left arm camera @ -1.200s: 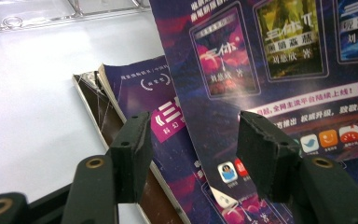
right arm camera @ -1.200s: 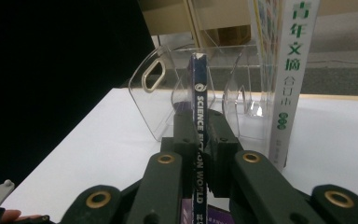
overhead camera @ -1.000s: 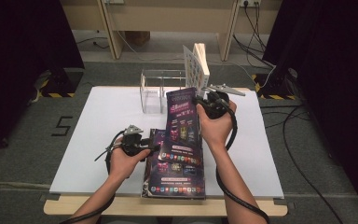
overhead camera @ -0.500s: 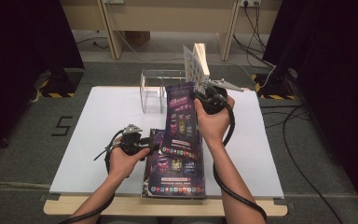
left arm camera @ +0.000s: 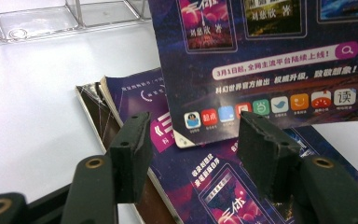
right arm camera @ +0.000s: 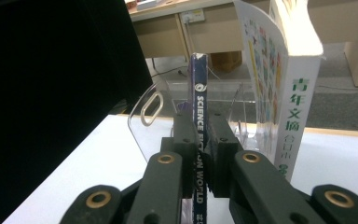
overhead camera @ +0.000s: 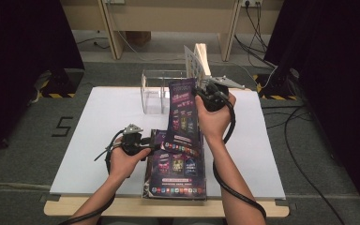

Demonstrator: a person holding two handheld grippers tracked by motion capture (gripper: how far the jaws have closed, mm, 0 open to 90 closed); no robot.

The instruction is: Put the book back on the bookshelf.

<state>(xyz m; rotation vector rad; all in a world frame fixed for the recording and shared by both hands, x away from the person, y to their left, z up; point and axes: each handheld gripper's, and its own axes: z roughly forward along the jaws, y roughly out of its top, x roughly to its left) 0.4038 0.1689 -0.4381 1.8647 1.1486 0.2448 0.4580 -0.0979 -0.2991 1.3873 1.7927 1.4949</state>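
Note:
My right gripper [overhead camera: 199, 95] is shut on the spine of a purple science-fiction magazine [overhead camera: 183, 117], holding it upright and tilted above the table. In the right gripper view both pads clamp that narrow spine [right arm camera: 199, 102] just in front of a clear acrylic rack [right arm camera: 154, 112]. A stack of similar purple magazines [overhead camera: 176, 178] lies flat at the table's front. My left gripper [overhead camera: 151, 146] rests at the stack's left edge, its jaws open. In the left gripper view its gripper [left arm camera: 193, 149] frames the lifted magazine's lower edge [left arm camera: 261, 56] and the stack [left arm camera: 205, 186] beneath.
The clear rack [overhead camera: 154, 93] stands at the back middle of the white table top [overhead camera: 103, 126]. A white book [overhead camera: 199, 61] stands upright at the rack's right end, close beside the held magazine. Dark curtains flank the table, and cables lie on the floor to the right.
The right gripper has edged the magazine slightly farther from the person, toward the rack. The left gripper and the stack have not moved.

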